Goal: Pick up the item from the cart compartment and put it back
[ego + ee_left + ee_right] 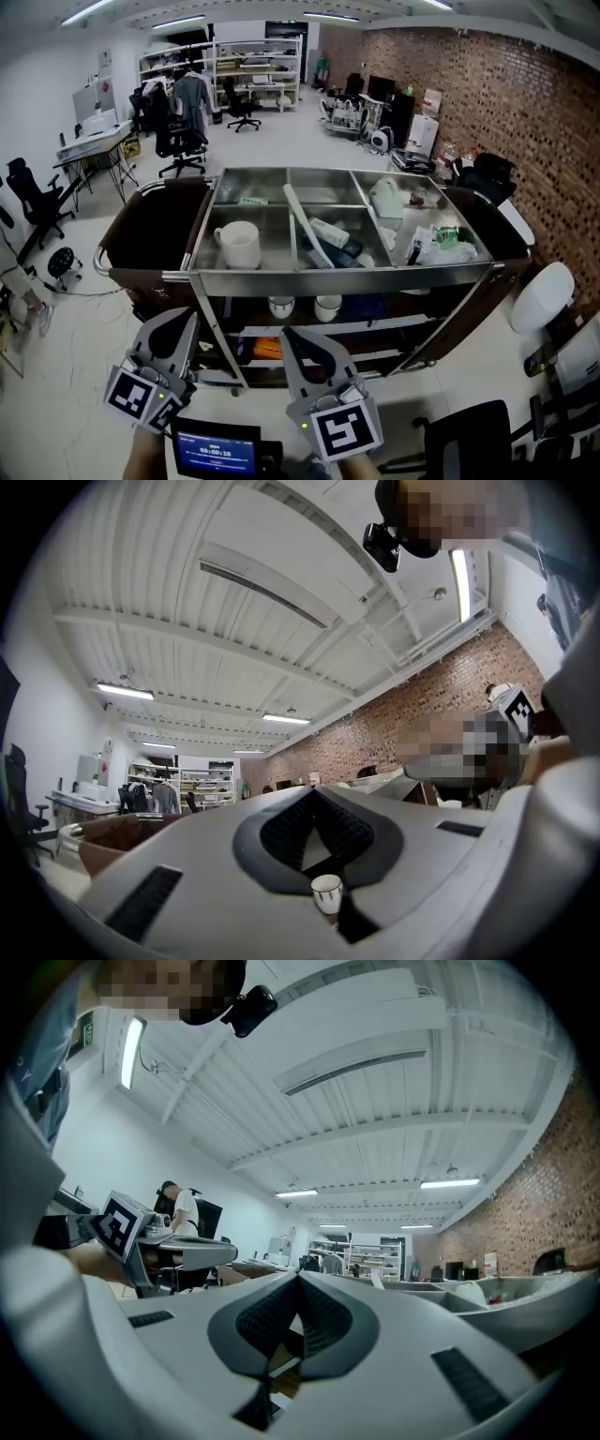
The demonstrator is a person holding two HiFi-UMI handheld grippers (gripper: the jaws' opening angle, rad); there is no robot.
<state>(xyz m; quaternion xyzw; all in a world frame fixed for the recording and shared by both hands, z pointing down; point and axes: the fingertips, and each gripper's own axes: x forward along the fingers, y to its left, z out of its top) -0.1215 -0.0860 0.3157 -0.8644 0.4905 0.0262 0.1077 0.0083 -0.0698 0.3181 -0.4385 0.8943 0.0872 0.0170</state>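
Observation:
A steel-topped cart [342, 278] stands in front of me, its top split into several compartments. A white mug [239, 243] sits in the near left compartment. A white-handled brush [311, 232] lies across the middle one, and a white bottle [386, 199] and packets [442, 240] fill the right ones. My left gripper [178, 325] and right gripper [302, 343] hang low before the cart's front, both shut and empty. In the left gripper view the jaws [314, 794] meet at the tips and point up toward the ceiling. The right gripper [300, 1279] looks the same in its own view.
Two white cups [281, 307] [328, 307] stand on the cart's lower shelf, one showing as a cup [326, 892] under the left jaws. A small lit screen [216, 455] sits at the bottom edge. Office chairs [180, 145], a desk [89, 145] and a brick wall [487, 84] surround the cart.

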